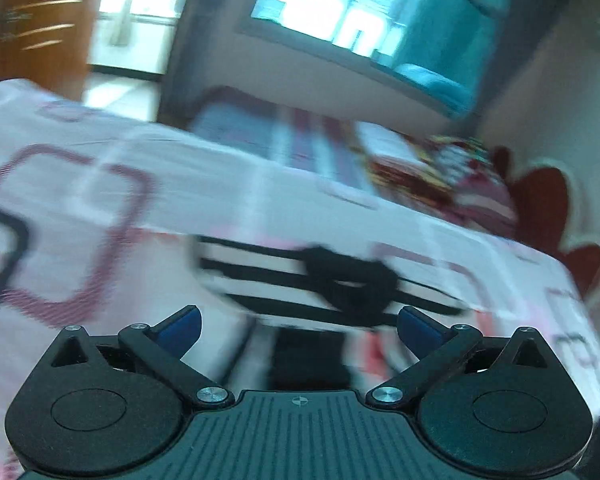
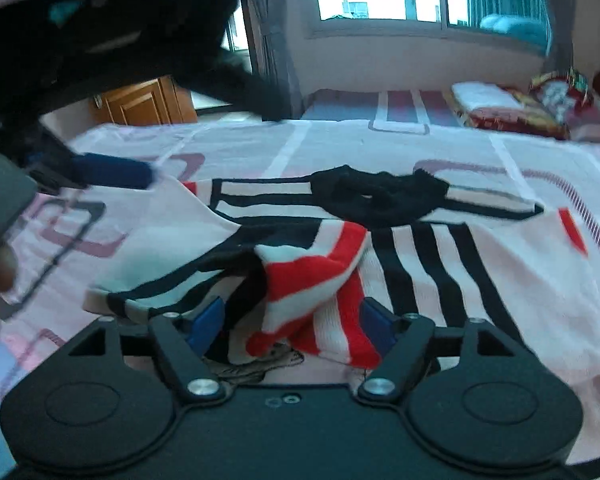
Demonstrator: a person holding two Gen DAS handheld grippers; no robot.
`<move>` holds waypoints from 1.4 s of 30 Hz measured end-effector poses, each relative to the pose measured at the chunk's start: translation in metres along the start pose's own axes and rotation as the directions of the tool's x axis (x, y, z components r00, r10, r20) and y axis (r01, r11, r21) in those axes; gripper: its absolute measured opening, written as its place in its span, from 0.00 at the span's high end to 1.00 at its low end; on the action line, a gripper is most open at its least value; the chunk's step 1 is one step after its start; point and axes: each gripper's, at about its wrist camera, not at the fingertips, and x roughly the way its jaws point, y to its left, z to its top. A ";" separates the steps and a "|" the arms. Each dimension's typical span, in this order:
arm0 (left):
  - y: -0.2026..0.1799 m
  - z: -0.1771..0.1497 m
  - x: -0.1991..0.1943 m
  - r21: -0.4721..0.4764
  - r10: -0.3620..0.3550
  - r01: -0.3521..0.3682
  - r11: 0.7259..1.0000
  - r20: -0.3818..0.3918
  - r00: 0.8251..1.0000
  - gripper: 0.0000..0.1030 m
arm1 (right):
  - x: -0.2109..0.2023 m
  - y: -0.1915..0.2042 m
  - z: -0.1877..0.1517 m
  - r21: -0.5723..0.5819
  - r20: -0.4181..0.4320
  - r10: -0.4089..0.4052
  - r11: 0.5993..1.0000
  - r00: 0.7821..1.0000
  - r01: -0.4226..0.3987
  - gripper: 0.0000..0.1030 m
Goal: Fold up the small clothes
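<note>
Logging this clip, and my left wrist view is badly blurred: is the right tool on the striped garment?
Observer: The right tool is open, with bunched red-and-white fabric between its fingers.
Operator: Is the rest lying flat?
Observer: Mostly. The striped garment is spread on the bed, with its black collar at the far end.
Operator: Where is my left tool?
Observer: The left tool hovers by the garment's left edge. I can't tell whether it touches.

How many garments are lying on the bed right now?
1 that I can make out: a striped shirt with a black collar, spread on the bedsheet ahead of the right gripper, its red-striped sleeve bunched between the open jaws. Others may be hidden out of frame.
</note>
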 end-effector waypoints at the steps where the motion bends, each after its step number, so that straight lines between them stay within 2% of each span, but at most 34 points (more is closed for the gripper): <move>1: 0.012 -0.002 0.001 -0.012 0.033 -0.033 0.999 0.003 0.999 0.00 | 0.006 0.006 0.001 -0.029 0.003 -0.024 0.999 1.000 0.024 0.29; 2: 0.026 -0.005 0.003 -0.030 0.065 -0.065 0.997 -0.004 0.998 0.00 | 0.011 0.011 0.003 -0.051 0.001 -0.038 0.998 0.999 0.038 0.31; 3: 0.037 -0.010 0.007 -0.037 0.092 -0.092 0.995 -0.018 0.996 0.00 | 0.017 0.015 0.005 -0.073 0.002 -0.056 0.996 0.998 0.056 0.38; 4: 0.045 -0.015 0.011 -0.039 0.120 -0.121 0.992 -0.035 0.992 0.00 | 0.022 0.018 0.006 -0.092 0.006 -0.083 0.992 0.996 0.084 0.57; 6: 0.058 -0.026 0.021 -0.031 0.147 -0.149 0.988 -0.074 0.986 0.00 | 0.030 0.013 0.012 -0.078 0.007 -0.133 0.988 0.991 0.133 0.86; 8: 0.065 -0.039 0.032 -0.019 0.158 -0.162 0.987 -0.115 0.981 0.00 | 0.025 -0.012 0.016 0.058 0.013 -0.110 0.992 0.994 0.109 0.91; 11: 0.073 -0.055 0.050 -0.016 0.162 -0.169 0.986 -0.197 0.967 0.00 | 0.004 -0.049 0.009 0.204 0.052 -0.146 0.970 0.988 0.133 0.91; 12: 0.076 -0.059 0.053 -0.024 0.158 -0.167 0.986 -0.206 0.966 0.00 | -0.001 -0.062 0.004 0.244 0.045 -0.160 0.959 0.986 0.145 0.87; 14: 0.073 -0.062 0.053 -0.002 0.164 -0.167 0.986 -0.183 0.969 0.00 | 0.005 -0.086 -0.008 0.314 -0.034 -0.130 0.940 0.991 0.134 0.84; 15: 0.072 -0.062 0.054 -0.001 0.164 -0.167 0.986 -0.186 0.969 0.00 | 0.006 -0.094 -0.011 0.344 -0.045 -0.101 0.933 0.994 0.110 0.81; 17: 0.075 -0.060 0.055 -0.020 0.157 -0.163 0.986 -0.187 0.970 0.00 | 0.004 -0.099 -0.011 0.338 -0.037 -0.107 0.934 0.994 0.113 0.76; 21: 0.068 -0.052 0.058 -0.035 0.164 -0.173 0.984 -0.187 0.968 0.00 | 0.001 -0.108 -0.004 0.341 0.004 -0.150 0.930 0.989 0.140 0.52; 24: 0.064 -0.051 0.066 0.002 0.192 -0.195 0.981 -0.194 0.962 0.00 | 0.002 -0.108 0.002 0.343 0.020 -0.178 0.926 0.984 0.161 0.59; 26: 0.063 -0.053 0.066 0.012 0.199 -0.201 0.980 -0.190 0.961 0.00 | -0.010 -0.112 0.001 0.359 0.066 -0.227 0.914 0.972 0.190 0.70; 27: 0.062 -0.053 0.066 0.014 0.201 -0.202 0.979 -0.190 0.961 0.00 | -0.012 -0.114 -0.001 0.367 0.058 -0.236 0.909 0.970 0.199 0.83; 28: 0.063 -0.052 0.066 0.007 0.200 -0.202 0.979 -0.191 0.961 0.00 | -0.014 -0.118 -0.006 0.376 0.043 -0.238 0.904 0.970 0.205 0.86; 31: 0.064 -0.046 0.066 -0.024 0.184 -0.192 0.981 -0.183 0.966 0.00 | -0.014 -0.129 -0.017 0.395 0.001 -0.194 0.901 0.981 0.178 0.86; 32: 0.063 -0.043 0.068 -0.025 0.182 -0.190 0.982 -0.177 0.967 0.00 | -0.014 -0.131 -0.018 0.397 -0.002 -0.167 0.905 0.986 0.154 0.83; 33: 0.062 -0.040 0.070 -0.022 0.181 -0.187 0.982 -0.170 0.969 0.00 | -0.015 -0.133 -0.018 0.399 -0.007 -0.147 0.906 0.989 0.138 0.75; 34: 0.061 -0.037 0.074 -0.019 0.180 -0.186 0.982 -0.168 0.969 0.00 | -0.017 -0.135 -0.017 0.398 0.004 -0.149 0.907 0.989 0.135 0.71; 36: 0.061 -0.032 0.082 -0.019 0.174 -0.180 0.983 -0.172 0.970 0.00 | -0.018 -0.140 -0.014 0.395 0.015 -0.170 0.906 0.985 0.151 0.72; 38: 0.061 -0.028 0.091 -0.030 0.176 -0.184 0.982 -0.173 0.969 0.00 | -0.014 -0.146 -0.013 0.396 -0.005 -0.162 0.906 0.987 0.150 0.82; 39: 0.062 -0.025 0.094 -0.033 0.176 -0.183 0.983 -0.163 0.971 0.03 | -0.010 -0.147 -0.014 0.381 -0.020 -0.157 0.912 0.987 0.152 0.88; 40: 0.062 -0.023 0.096 -0.030 0.182 -0.188 0.982 -0.143 0.973 0.14 | -0.008 -0.145 -0.015 0.358 -0.028 -0.157 0.920 0.987 0.156 0.92; 41: 0.061 -0.019 0.099 -0.016 0.194 -0.198 0.980 -0.133 0.972 0.40 | -0.009 -0.144 -0.016 0.346 -0.025 -0.160 0.925 0.987 0.159 0.92; 42: 0.061 -0.017 0.102 -0.010 0.199 -0.202 0.979 -0.134 0.971 0.48 | -0.014 -0.143 -0.016 0.344 -0.004 -0.165 0.926 0.986 0.156 0.93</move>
